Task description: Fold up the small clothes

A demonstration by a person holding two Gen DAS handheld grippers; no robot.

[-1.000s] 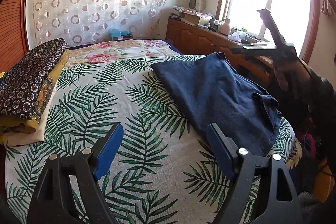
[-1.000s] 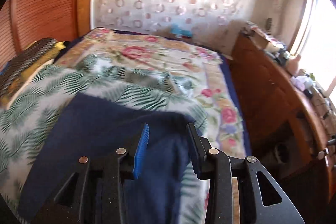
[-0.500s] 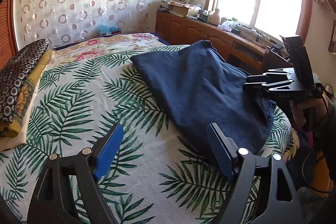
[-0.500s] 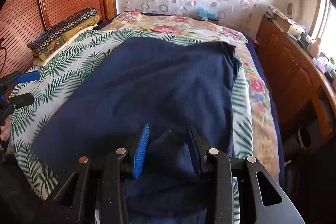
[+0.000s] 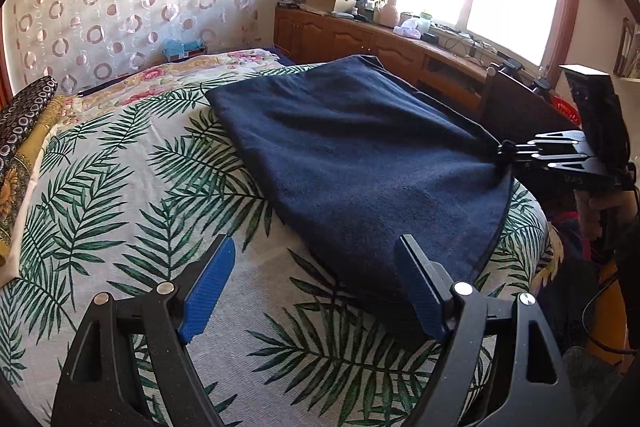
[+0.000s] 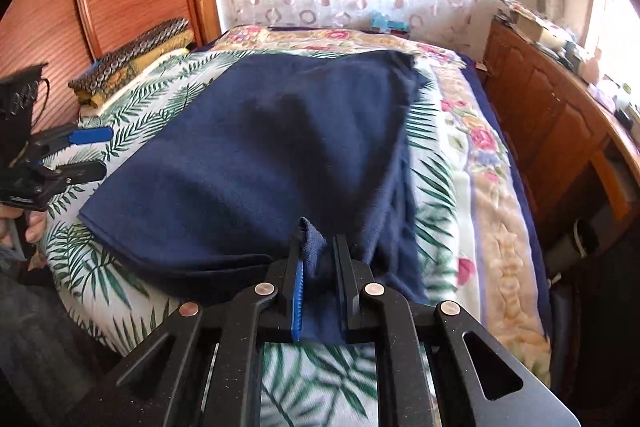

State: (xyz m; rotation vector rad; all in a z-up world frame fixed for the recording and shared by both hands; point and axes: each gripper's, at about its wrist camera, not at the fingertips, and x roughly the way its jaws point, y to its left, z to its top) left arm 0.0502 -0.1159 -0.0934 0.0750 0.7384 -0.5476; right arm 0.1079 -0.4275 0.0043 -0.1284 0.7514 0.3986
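Your right claw is closing on a bunched corner of the dark navy fleece garment; the fabric sits pinched up between its jaws at the near right edge of the bed. Your left claw stands wide apart with nothing in it, hovering just above the palm-leaf printed bedspread, with the garment's near left corner lying just ahead and to the right of its right finger.

The garment is spread flat across the bedspread, its long axis running away from you toward the far end of the bed, narrowing where it meets the floral quilt. The coming move likely turns on this: the free near corner lies closer to your left claw than anything else, so that claw probably has to shift right and forward to take it before both corners can be carried toward the far edge.

Beyond, stacked patterned pillows rest against the wooden headboard.
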